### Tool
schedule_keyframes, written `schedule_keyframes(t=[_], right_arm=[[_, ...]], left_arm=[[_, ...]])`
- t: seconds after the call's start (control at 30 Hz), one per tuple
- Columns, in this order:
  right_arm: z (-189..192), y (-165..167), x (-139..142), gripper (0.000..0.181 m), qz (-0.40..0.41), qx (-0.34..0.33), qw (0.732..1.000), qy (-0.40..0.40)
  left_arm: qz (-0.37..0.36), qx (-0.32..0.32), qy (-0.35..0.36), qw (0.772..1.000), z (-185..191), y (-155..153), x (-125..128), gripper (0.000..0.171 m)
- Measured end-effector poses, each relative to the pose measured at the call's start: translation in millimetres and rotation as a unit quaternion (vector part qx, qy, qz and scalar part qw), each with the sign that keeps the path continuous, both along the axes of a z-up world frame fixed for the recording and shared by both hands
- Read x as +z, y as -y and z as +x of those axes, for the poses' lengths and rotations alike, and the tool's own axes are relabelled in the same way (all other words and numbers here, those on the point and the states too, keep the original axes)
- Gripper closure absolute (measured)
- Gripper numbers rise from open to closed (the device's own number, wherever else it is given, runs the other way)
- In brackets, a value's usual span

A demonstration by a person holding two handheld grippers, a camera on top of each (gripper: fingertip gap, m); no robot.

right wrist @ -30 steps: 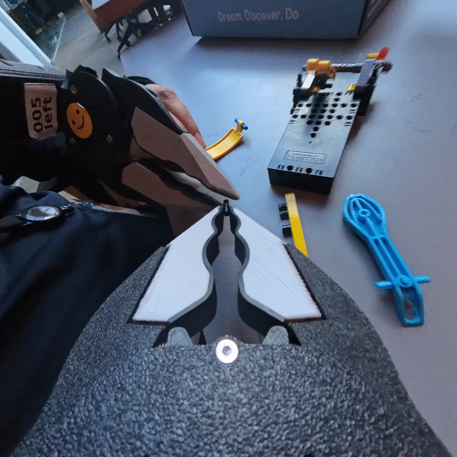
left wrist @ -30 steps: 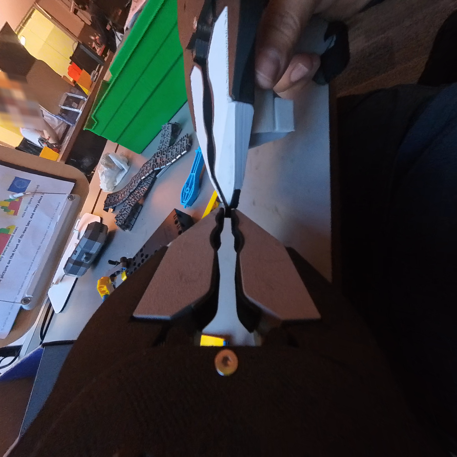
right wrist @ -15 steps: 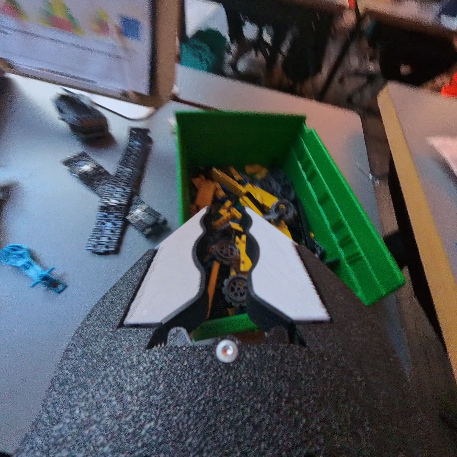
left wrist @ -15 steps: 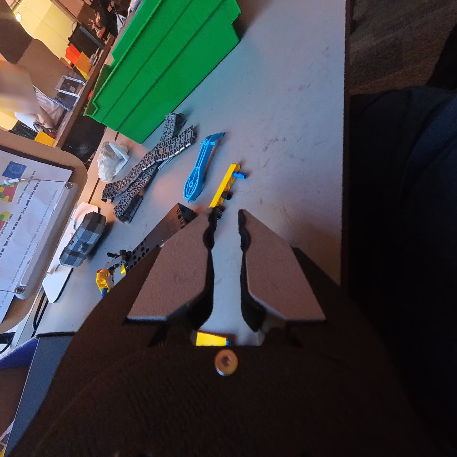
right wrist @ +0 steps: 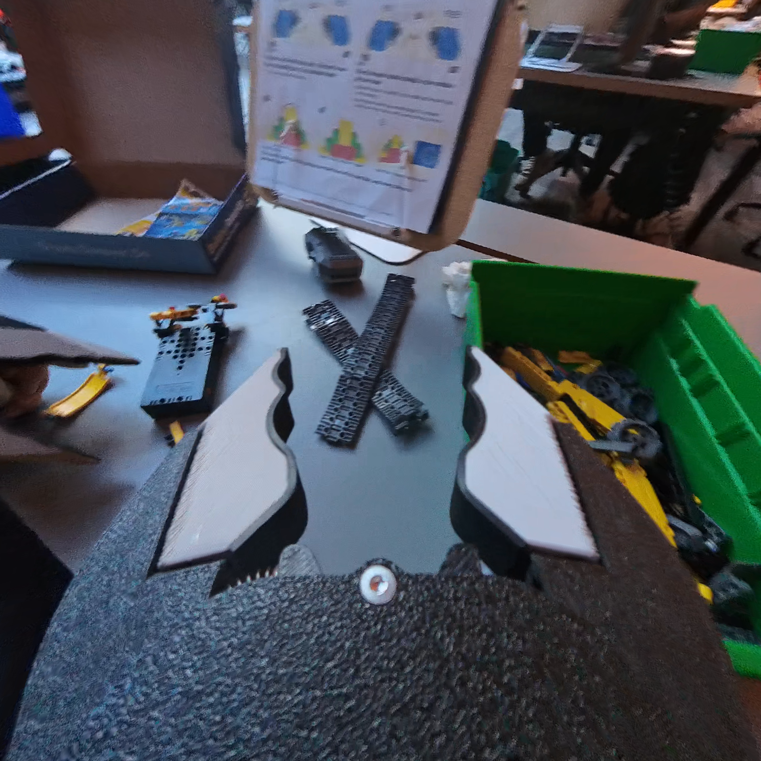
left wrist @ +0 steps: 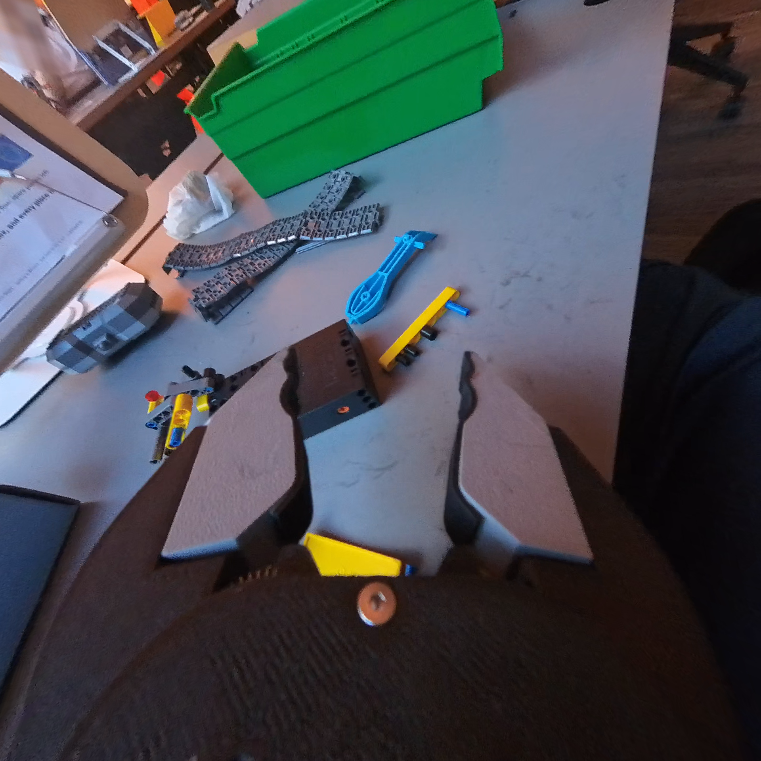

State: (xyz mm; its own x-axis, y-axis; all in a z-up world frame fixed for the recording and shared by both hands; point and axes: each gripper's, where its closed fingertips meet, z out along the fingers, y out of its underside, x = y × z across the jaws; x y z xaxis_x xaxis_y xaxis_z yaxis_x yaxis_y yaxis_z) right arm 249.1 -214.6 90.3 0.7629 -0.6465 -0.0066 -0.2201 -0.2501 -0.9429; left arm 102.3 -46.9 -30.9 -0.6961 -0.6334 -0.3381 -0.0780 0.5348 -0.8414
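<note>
My left gripper now spread wide, holding nothing, over black perforated block; a second ago it was pinched tip to tip with right. Yellow beam and blue tool just beyond. My right gripper also gaping, empty, swung away above crossed black tracks; green bin of parts at right.

Grey matte surface has scuffs all over, brownish floor off its edge. Behind it there's a long brown wooden bench piled with clutter, dark chair legs underneath. Warm, dim light.
</note>
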Motion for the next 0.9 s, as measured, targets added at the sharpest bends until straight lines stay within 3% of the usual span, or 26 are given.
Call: schedule_keyframes(t=[0.07, 0.2, 0.3, 0.43, 0.9], right_arm=[[-17, -24, -7, 0.086, -0.022, 0.044, 0.999, -0.006], [-62, -70, -26, 0.091, -0.061, 0.158, 0.985, -0.029], [-86, -90, -49, 0.108, -0.117, 0.213, 0.969, -0.040], [-89, -98, -74, 0.115, -0.183, 0.216, 0.958, -0.035], [-111, -113, -100, 0.131, -0.207, 0.267, 0.939, -0.065]], left_arm=[[0.003, 0.001, -0.017, 1.000, 1, 0, -4, 0.089], [0.010, -0.012, -0.027, 1.000, -1, 3, -8, 0.086], [0.025, -0.018, -0.027, 0.999, -2, 5, -11, 0.087], [0.054, -0.017, -0.025, 0.998, -2, 6, -18, 0.093], [0.066, -0.020, -0.022, 0.997, -3, 7, -20, 0.103]])
